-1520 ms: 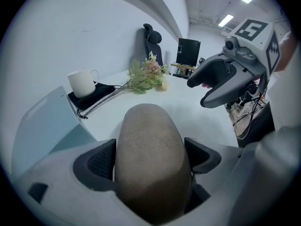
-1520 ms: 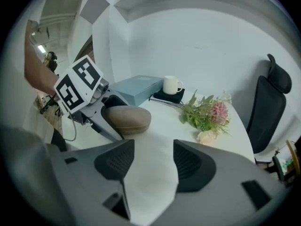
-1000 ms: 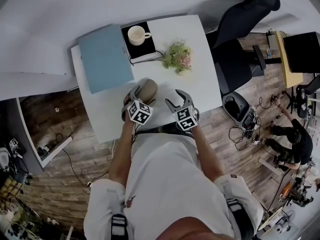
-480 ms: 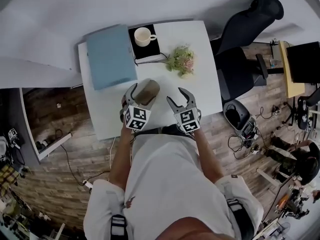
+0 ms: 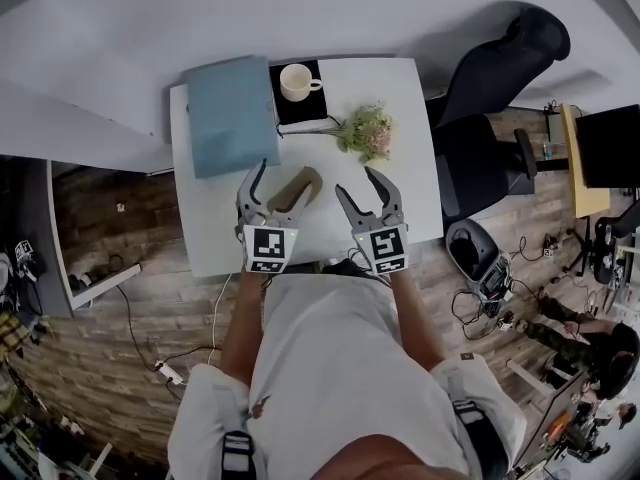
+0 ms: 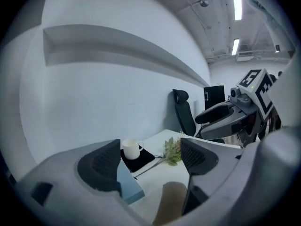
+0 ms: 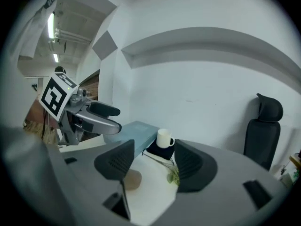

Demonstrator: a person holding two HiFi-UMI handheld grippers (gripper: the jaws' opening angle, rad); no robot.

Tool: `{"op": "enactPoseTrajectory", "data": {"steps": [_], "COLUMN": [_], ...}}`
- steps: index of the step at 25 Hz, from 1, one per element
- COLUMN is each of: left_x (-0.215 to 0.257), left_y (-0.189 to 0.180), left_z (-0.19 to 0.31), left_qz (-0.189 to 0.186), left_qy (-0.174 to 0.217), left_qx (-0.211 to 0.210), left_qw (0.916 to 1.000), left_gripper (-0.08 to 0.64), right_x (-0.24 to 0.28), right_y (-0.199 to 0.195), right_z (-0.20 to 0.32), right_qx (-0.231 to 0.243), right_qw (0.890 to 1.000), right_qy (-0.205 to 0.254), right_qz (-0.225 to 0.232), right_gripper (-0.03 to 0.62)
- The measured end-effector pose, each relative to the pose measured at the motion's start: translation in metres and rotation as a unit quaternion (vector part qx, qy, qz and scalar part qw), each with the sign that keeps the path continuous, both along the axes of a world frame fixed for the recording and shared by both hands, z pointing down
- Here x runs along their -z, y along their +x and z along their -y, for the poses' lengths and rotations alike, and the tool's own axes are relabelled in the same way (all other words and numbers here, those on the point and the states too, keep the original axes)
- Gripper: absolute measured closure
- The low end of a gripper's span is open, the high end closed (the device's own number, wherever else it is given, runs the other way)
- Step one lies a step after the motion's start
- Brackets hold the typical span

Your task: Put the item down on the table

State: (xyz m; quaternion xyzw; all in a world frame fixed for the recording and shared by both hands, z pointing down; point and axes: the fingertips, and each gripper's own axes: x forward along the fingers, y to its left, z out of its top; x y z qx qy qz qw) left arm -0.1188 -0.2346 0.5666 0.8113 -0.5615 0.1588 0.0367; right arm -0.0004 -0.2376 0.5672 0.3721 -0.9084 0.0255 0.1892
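The item, a brown rounded lump [image 5: 299,185], lies on the white table [image 5: 335,230] near its front edge. My left gripper [image 5: 281,182] stands open around and above it, with neither jaw touching it. In the left gripper view the brown lump [image 6: 170,203] shows low between the spread jaws of that gripper [image 6: 150,162]. A little to the right, my right gripper [image 5: 356,181] is open and holds nothing. The right gripper view shows the lump [image 7: 133,179] on the table beyond that gripper's open jaws [image 7: 153,162], and the left gripper [image 7: 90,115] hanging above it.
A blue folder [image 5: 229,114] lies at the table's back left. Beside it a white cup [image 5: 297,81] stands on a black notebook [image 5: 305,111]. A small bunch of flowers [image 5: 368,133] lies right of centre. A black office chair [image 5: 492,86] stands at the table's right.
My left gripper was shut on the brown lump; it has opened and the lump now rests on the table. Both grippers have drawn slightly back toward me.
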Motion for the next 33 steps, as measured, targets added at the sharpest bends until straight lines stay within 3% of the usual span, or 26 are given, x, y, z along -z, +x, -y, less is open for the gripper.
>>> {"op": "enactPoseTrajectory", "data": {"steps": [8, 13, 18, 33], "left_x": [0.072, 0.104, 0.122, 0.147], "left_y": [-0.008, -0.011, -0.009, 0.017], "left_z": [-0.008, -0.02, -0.03, -0.07], "left_qz": [-0.006, -0.021, -0.038, -0.006], "left_qy": [0.08, 0.11, 0.118, 0.143], "left_qx": [0.033, 0.057, 0.075, 0.092], "left_qw": [0.9962, 0.992, 0.9894, 0.9854], "left_gripper": [0.152, 0.153, 0.155, 0.161], "right_x": [0.075, 0.109, 0.121, 0.143], "right_y": [-0.005, -0.006, -0.001, 0.027], "right_z": [0.001, -0.007, -0.015, -0.047], "right_qx": [0.014, 0.023, 0.027, 0.043], "right_qw": [0.996, 0.992, 0.991, 0.986], "right_qy": [0.067, 0.094, 0.105, 0.128], "right_qz": [0.054, 0.077, 0.08, 0.095], "right_gripper": [0.328, 0.328, 0.328, 0.328]}}
